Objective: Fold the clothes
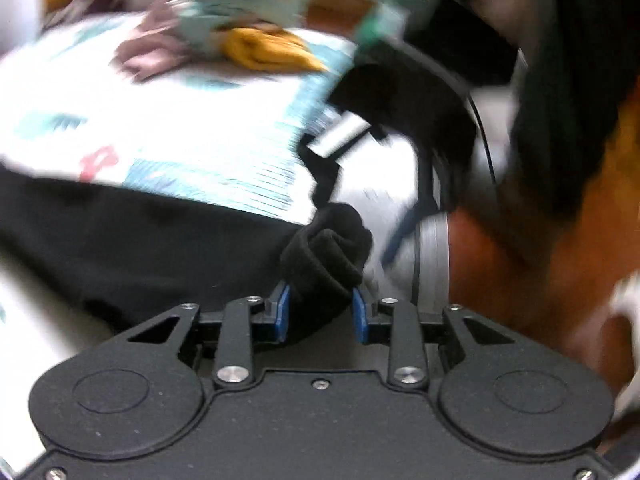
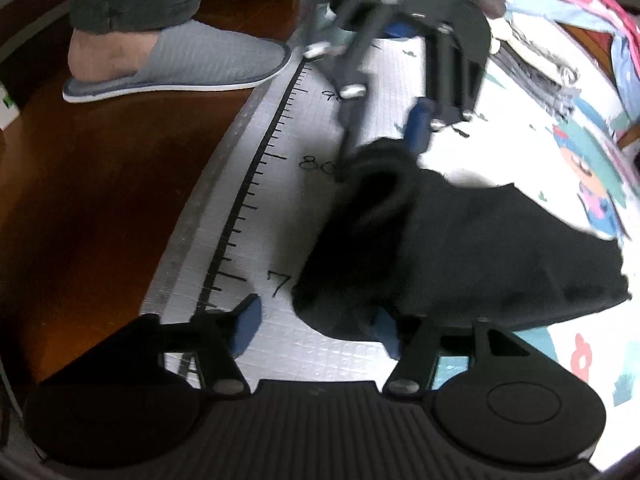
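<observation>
left gripper (image 1: 320, 312) clamped on black garment (image 2: 460, 248) corner; your right gripper (image 2: 316, 324) apart, nothing gripped | fold just started; pile (image 1: 224, 40) far side unfolded

A play mat (image 2: 320, 208) lies flat on a brown wooden floor (image 2: 100, 184). The mat's border is white with a quilted grid and carries a printed black ruler scale (image 2: 244, 204) with handwritten-style numerals along its edge. The inner area shows cartoon prints in teal, pink and red.

Lying directly on the mat:
- a black garment (image 2: 480, 248), spread across the border and the printed area, one corner bunched and raised;
- a mustard-yellow cloth (image 1: 268, 50), near the far edge;
- a mauve cloth (image 1: 156, 54), just beside the yellow one;
- a stack of folded grey and patterned clothes (image 2: 536, 64).

A foot in a grey slipper (image 2: 188, 68) stands on the floor, just beside the mat's edge.
</observation>
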Motion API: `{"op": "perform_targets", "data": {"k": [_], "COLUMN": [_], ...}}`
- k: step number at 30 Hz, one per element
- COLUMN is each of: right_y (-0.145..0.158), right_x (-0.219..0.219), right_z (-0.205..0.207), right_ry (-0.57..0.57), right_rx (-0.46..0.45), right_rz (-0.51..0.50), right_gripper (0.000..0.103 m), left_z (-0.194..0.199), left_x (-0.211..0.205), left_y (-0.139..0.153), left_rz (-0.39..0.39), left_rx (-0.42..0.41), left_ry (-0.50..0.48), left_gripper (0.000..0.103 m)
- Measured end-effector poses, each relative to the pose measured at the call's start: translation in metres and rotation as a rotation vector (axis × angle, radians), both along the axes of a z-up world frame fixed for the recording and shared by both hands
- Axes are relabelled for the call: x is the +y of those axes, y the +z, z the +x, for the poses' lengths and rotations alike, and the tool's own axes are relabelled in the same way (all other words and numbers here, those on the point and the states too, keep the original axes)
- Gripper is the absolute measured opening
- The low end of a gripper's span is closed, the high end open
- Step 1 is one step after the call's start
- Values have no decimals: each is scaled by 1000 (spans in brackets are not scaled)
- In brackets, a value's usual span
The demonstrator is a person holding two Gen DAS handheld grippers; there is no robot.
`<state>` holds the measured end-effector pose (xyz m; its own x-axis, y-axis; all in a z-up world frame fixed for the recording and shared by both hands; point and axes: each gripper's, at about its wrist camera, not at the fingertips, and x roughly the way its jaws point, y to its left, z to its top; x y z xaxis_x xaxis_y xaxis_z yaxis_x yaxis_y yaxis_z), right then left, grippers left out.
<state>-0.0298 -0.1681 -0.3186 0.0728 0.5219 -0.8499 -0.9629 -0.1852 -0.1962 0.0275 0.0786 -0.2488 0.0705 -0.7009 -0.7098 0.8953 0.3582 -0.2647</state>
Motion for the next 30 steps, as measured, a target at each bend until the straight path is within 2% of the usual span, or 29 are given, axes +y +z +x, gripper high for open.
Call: {"op": "perform_targets", "data": {"k": [1, 4, 10, 13, 14, 15, 16, 19, 22, 23, 24, 25, 26, 28, 30], "right_y": [0, 0, -2, -2, -1, 0, 1, 1, 3, 5, 7, 11, 15, 26, 37], "right_x": [1, 2, 4, 8, 9, 9, 9, 9, 8, 8, 8, 7, 7, 6, 5], "right_z": [-1, -3, -10, -8, -6, -4, -3, -1, -1, 0, 2, 4, 7, 20, 32], "right_ry": [6, 23, 58, 82, 87, 94, 105, 118, 111, 106, 93, 74, 41, -64, -160], "right_rx": [-11, -59, -206, -239, -239, -235, -231, -233, -210, -194, -170, -150, -118, -11, 86], "right_rz": [1, 16, 47, 55, 56, 58, 62, 68, 83, 86, 91, 102, 121, 169, 214], "right_gripper": [68, 68, 72, 67, 61, 49, 46, 46, 38, 32, 26, 26, 25, 25, 25], "left_z": [5, 5, -8, -13, -16, -20, -22, -29, -36, -38, -40, -43, -46, -53, -67], "left_x": [4, 7, 2, -3, -5, -9, -12, -19, -21, -21, -19, -15, -12, -8, -5], "left_y": [0, -2, 0, -1, -2, -4, -5, -9, -12, -12, -11, -11, -11, -13, -21], "left_rz": [-17, -19, 8, 53, 81, 115, 143, 198, 232, 238, 233, 223, 215, 205, 221], "left_rx": [25, 20, -52, -108, -134, -162, -183, -232, -274, -290, -311, -335, -369, -454, -600], "left_ry": [14, -20, -129, -207, -239, -274, -300, -351, -370, -368, -355, -335, -320, -299, -293], "left_gripper": [29, 29, 29, 29, 29, 29, 29, 29, 32, 35, 41, 51, 52, 52, 52]}}
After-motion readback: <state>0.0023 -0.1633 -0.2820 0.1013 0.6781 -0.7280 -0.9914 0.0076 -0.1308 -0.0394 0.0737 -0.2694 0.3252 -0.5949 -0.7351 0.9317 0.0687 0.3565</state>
